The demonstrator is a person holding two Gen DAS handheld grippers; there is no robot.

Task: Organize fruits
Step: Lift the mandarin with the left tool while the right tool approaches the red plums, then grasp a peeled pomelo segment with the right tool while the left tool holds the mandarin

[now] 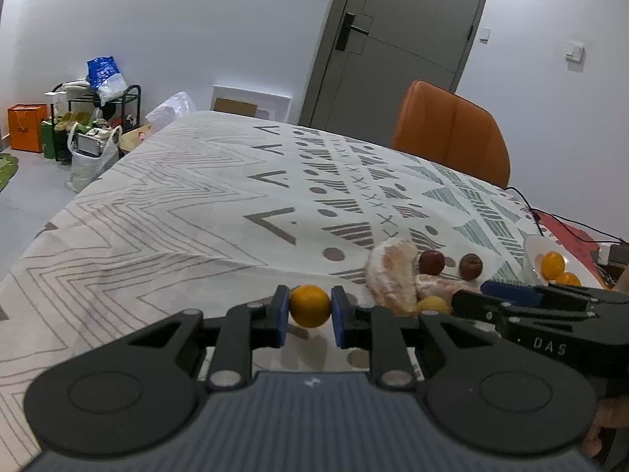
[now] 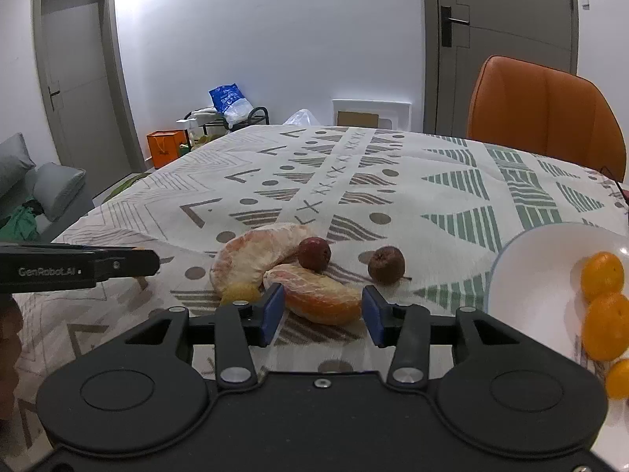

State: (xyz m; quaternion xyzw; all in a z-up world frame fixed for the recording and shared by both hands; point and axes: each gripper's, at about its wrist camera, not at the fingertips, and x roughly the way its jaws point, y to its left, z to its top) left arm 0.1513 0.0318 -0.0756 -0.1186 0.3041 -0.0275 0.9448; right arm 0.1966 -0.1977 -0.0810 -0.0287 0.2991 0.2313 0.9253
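- Left wrist view only: left gripper (image 1: 310,306) clamped on a small round orange (image 1: 310,305), blue pads (image 1: 281,320) tight on both sides, fruit lifted just clear of the cloth.
- Same view, 3 o'clock: right gripper (image 1: 491,295) seen from the side, reaching in over the fruit pile.
- Right wrist view only: white bowl (image 2: 523,275) at 3 o'clock, smooth and glossy, w/ oranges in bowl (image 2: 603,303) piled at its right side.
- Right gripper's jaws partway open, straddling a peeled pomelo wedge (image 2: 320,295); pith matte, crescent-shaped. Pads near it, can't tell if touching.
- Bigger pomelo wedge (image 2: 251,253) at 11 o'clock of that; red jujube (image 2: 313,253) between the two; brown wrinkled fruit (image 2: 386,264) at 1 o'clock, apart.
- Small yellow fruit (image 2: 240,293) tucked under the big wedge.
- Tablecloth (image 2: 393,181): soft fabric, grey/green geometric print.
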